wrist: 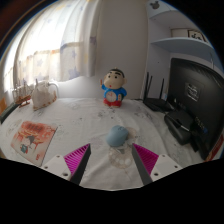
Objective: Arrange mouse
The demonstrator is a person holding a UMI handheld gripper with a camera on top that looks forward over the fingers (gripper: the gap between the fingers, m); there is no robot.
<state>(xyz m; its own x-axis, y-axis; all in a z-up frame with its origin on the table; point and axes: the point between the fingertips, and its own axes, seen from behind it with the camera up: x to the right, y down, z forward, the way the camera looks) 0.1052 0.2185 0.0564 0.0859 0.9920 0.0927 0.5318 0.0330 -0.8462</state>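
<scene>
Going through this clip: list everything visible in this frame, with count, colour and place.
mouse: one, light blue-grey, on the table just ahead of the fingers, centred between them
table: one, white covering, fills the middle of the view
doll: one, red top and blue shorts, dark hair, upright beyond the mouse
book: one, orange-pink cover, flat on the table to the left of the fingers
bag: one, white, far left of the table near the window
monitor: one, black, on the right side
router: one, black with upright antennas, between the doll and the monitor
curtain: pale, across the bright window at the back left
shelf: white, high on the right wall
gripper: one, pink-padded fingers, open, holding nothing
</scene>
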